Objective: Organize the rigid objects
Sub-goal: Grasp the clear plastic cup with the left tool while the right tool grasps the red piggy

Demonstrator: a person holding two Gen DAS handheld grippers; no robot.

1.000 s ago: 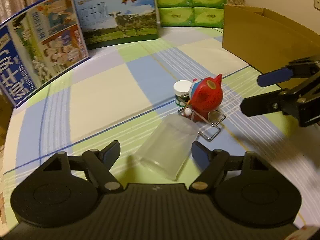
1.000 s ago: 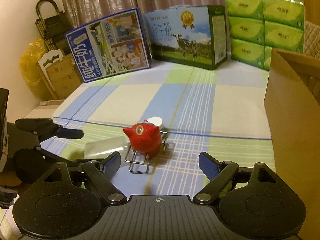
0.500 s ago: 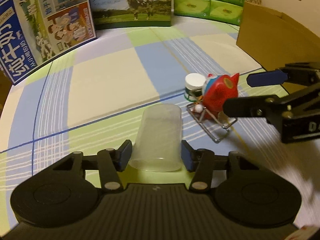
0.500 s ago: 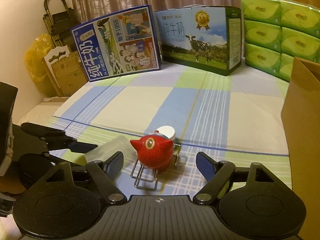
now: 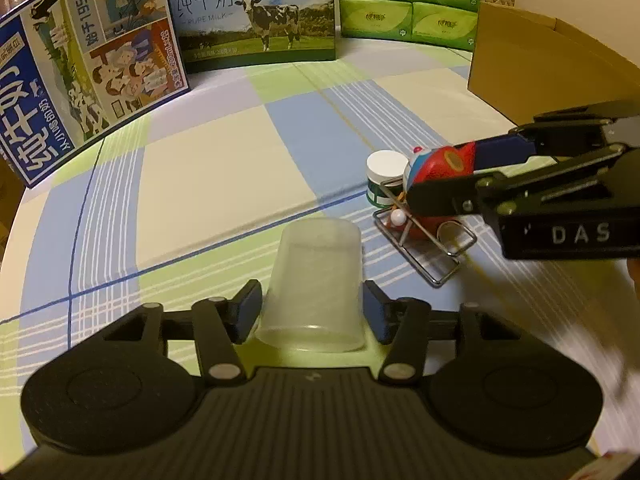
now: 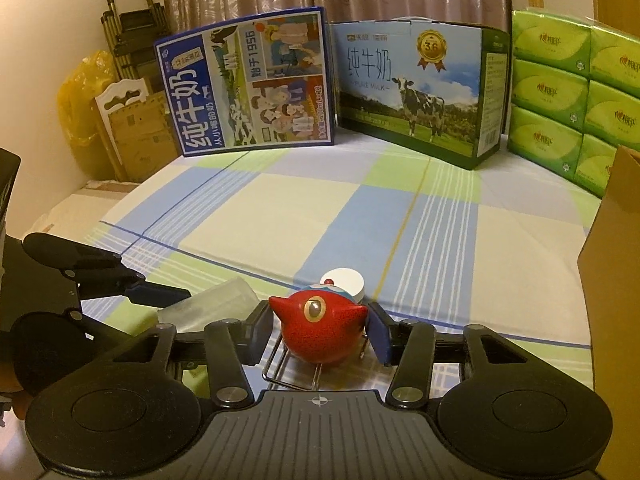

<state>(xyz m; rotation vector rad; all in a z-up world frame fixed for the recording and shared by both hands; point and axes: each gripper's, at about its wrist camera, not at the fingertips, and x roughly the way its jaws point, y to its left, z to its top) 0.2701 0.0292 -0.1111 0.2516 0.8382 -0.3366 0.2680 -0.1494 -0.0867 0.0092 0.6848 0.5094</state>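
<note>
The left gripper [image 5: 312,314] had its blue pads against both sides of the frosted plastic cup [image 5: 316,280], which lay on its side on the checked cloth [image 5: 208,184] with its rim toward the camera. Its jaws had just been widening slightly, the cup between them. The right gripper [image 6: 318,330] clasped the red bird toy [image 6: 318,330] from either side; its jaws had just been closing, the toy between them.

Only the left wrist view showed the toy's wire stand [image 5: 434,248] in full, reaching out toward the cup, and the green band of the white-capped jar [image 5: 384,178] touching the toy's far side. It also showed the right gripper's near finger crossing the toy's body. Only the right wrist view showed the toy's round eye facing the camera, and the yellow bag [image 6: 82,108] far beyond the toy at the left wall. The cardboard box [image 5: 548,64] stood to the toy's right in both views.

A second earlier both grippers stood wide: the cup lay slanted ahead of the left fingers, and the right fingers were well clear of the toy.
</note>
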